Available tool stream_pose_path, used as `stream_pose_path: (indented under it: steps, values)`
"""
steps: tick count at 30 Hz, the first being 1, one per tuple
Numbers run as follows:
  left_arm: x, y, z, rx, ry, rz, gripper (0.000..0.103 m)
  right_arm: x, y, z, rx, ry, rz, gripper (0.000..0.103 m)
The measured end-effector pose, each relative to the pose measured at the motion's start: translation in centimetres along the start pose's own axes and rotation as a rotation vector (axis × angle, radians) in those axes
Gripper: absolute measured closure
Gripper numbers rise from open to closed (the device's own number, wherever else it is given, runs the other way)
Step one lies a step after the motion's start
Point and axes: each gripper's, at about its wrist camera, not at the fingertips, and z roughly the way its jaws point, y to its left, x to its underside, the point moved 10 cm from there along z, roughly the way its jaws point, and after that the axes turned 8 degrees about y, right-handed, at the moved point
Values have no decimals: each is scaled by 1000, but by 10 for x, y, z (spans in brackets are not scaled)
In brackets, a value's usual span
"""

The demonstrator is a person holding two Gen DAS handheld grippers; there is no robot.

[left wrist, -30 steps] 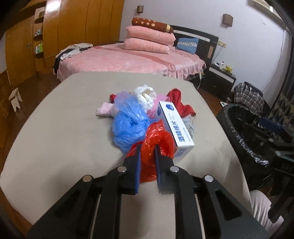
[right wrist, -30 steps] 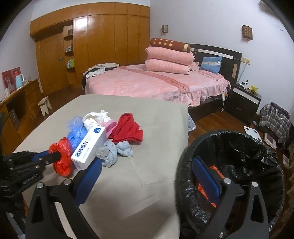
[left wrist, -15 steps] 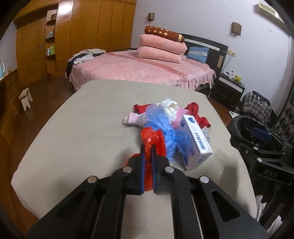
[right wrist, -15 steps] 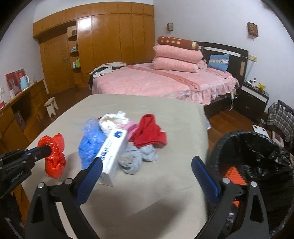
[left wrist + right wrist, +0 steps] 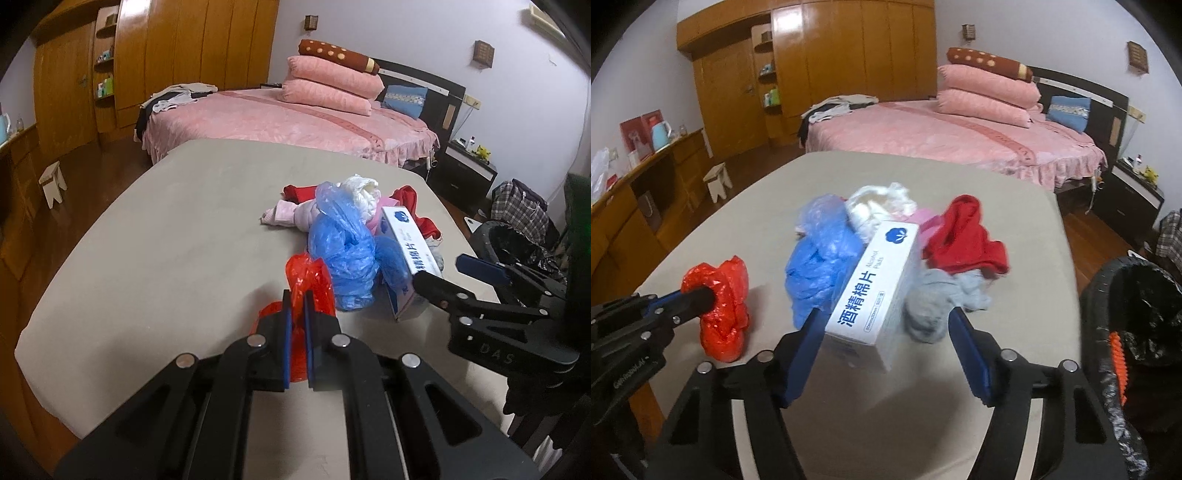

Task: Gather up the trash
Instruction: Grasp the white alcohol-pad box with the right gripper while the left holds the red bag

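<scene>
Gripping red plastic bag, left gripper clamped, lower centre | right gripper spread wide, swung from bin at right edge to straddle white box mid-frame | next pickup likely box.

Pile of bags, box and cloths on table centre. Box right of bags. Bin off table's right edge. Bed far behind. Stool far left.
</scene>
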Motion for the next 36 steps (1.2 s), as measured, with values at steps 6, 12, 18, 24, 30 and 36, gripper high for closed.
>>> stream_pose_path:
  steps: [6,12,18,24,30,36]
  values:
    - [2,-2,10,13,13,1,92,5,6,-3,-5,14,-12,35]
    - [2,-2,14,20,17,5,92,10,-2,4,14,46,0,45]
    - [5,-4,22,32,30,3,74,8,0,19,18,67,9,60]
    - [7,-11,33,33,54,25,64,3,-6,17,-13,81,36,73]
    - [5,-8,36,30,62,14,84,2,-16,-15,-53,41,54,74]
    - [0,-4,17,29,33,-32,87,-9,-19,-54,-105,-26,56,74]
